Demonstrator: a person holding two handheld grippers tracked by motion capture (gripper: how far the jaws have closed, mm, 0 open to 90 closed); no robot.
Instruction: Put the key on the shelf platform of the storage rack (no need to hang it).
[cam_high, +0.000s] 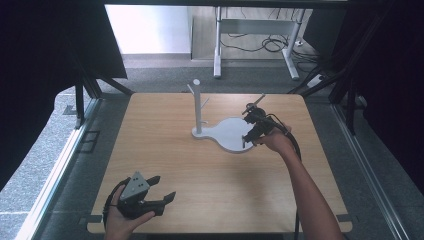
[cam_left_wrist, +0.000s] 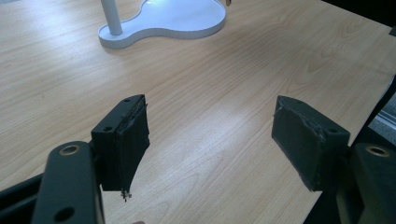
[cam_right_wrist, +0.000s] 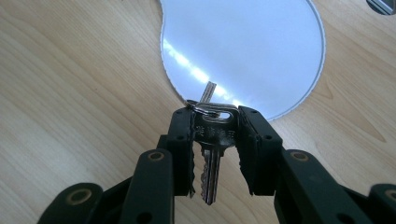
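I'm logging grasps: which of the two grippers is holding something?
The right gripper, over the white stand base: its jaws are clamped on a silver key. The left gripper is open, with bare table between its jaws.

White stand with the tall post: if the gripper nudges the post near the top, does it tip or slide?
Probably slides or rocks rather than tips: the white stand's flat base spreads wide to one side of the slim upright post. Tipping seems likelier away from that lobe, where the base is narrow. The smooth wooden table likely gives little grip.
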